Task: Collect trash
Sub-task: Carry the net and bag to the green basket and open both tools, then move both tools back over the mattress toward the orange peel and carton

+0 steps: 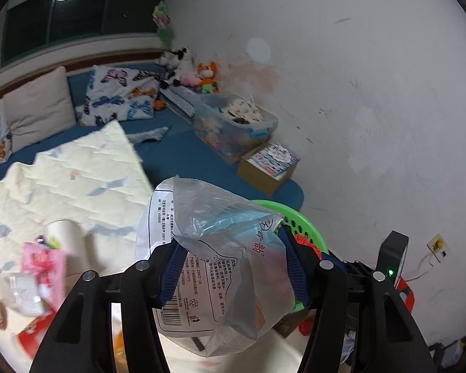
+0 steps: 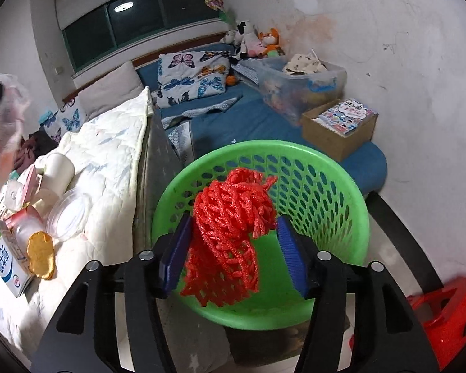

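Observation:
My left gripper [image 1: 231, 267] is shut on a crumpled clear plastic bag [image 1: 211, 255] with printed text and holds it above the bed's edge, just left of the green basket [image 1: 307, 217]. My right gripper [image 2: 233, 248] stands wide open over the green perforated basket [image 2: 332, 183]. A red foam fruit net [image 2: 230, 227] hangs between its pads, touching the left pad [image 2: 175, 248] and clear of the right one. More trash lies on the quilt: a white paper cup [image 2: 57, 171], a clear plastic lid [image 2: 68, 214], a milk carton [image 2: 3, 258] and a gold wrapper [image 2: 40, 255].
The bed has a white quilt [image 2: 108, 161], butterfly pillows [image 2: 192, 77], a clear storage bin [image 2: 301, 84] and a cardboard box [image 2: 338, 130] by the wall. A red stool [image 2: 444, 314] stands on the floor at the right. Pink packaging [image 1: 42, 264] lies on the quilt.

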`<state>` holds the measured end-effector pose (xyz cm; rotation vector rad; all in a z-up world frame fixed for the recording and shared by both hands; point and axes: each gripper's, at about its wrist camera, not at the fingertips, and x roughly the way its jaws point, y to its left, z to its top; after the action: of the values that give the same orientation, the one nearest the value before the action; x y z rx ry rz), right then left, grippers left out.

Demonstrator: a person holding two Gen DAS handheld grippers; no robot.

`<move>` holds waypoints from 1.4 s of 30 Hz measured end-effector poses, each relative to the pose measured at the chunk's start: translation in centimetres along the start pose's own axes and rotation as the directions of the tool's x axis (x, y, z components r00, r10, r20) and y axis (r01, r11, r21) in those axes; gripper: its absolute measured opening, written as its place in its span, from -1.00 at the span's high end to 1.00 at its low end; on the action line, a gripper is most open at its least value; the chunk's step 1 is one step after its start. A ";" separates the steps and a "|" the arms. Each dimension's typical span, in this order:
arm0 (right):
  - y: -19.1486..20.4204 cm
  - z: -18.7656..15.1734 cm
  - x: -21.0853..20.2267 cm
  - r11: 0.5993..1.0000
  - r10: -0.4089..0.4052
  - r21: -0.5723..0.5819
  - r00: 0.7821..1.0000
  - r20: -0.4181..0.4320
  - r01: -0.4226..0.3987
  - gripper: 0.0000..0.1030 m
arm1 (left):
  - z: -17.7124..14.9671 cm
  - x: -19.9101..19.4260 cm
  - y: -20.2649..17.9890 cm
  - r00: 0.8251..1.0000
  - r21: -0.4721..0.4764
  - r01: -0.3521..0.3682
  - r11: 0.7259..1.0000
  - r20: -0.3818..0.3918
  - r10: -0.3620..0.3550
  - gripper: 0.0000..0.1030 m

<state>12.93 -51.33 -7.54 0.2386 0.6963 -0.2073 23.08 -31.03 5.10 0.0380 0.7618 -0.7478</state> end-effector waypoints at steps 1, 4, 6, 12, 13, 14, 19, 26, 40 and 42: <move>-0.4 0.0 -0.3 1.000 -0.005 0.003 1.000 0.010 0.005 -0.31 | 0.2 1.0 -0.5 1.000 0.006 0.011 1.000 -0.007 -0.011 -0.10; -1.0 0.1 -0.7 1.000 -0.006 0.013 1.000 0.023 0.006 -0.41 | 0.5 3.8 -2.1 0.999 0.021 0.020 1.000 -0.042 -0.019 -0.10; -1.6 0.0 -1.0 1.000 -0.009 0.020 1.000 0.027 0.009 -0.43 | 0.4 5.2 -3.0 0.997 0.024 0.039 0.999 -0.060 -0.038 -0.10; -2.6 -0.4 -2.2 0.999 -0.030 0.040 0.999 0.044 0.028 -0.44 | 0.6 8.4 -4.8 0.995 0.049 0.043 0.998 -0.088 -0.038 -0.11; -2.6 -0.6 -2.5 0.999 -0.029 0.043 0.998 0.048 0.027 -0.44 | 0.7 8.9 -4.9 0.994 0.044 0.056 0.997 -0.096 -0.051 -0.11; -2.6 -0.8 -2.8 0.998 -0.033 0.047 0.998 0.052 0.030 -0.44 | 0.7 9.4 -5.1 0.993 0.040 0.063 0.997 -0.107 -0.058 -0.16; -3.4 -1.6 -4.4 0.997 -0.048 0.067 0.997 0.065 0.044 -0.49 | 0.8 11.2 -5.7 0.991 0.049 0.058 0.997 -0.127 -0.051 -0.28; -3.5 -2.3 -5.3 0.996 -0.061 0.068 0.996 0.070 0.056 -0.49 | 0.5 12.3 -6.1 0.989 0.040 0.063 0.997 -0.139 -0.057 -0.47; 0.3 -2.5 -7.9 1.000 0.002 0.016 0.995 0.103 -0.004 -0.49 | -0.2 2.7 -3.2 1.000 0.000 -0.025 1.000 0.018 0.025 -0.49; 1.5 -2.7 -8.0 0.999 0.039 0.000 0.995 0.091 -0.039 -0.49 | -0.8 0.8 -2.2 0.999 -0.009 -0.035 0.999 0.035 0.036 -0.52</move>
<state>5.67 -48.31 -4.11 0.2429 0.6007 -0.1803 21.56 -32.95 4.49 0.0304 0.7289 -0.7098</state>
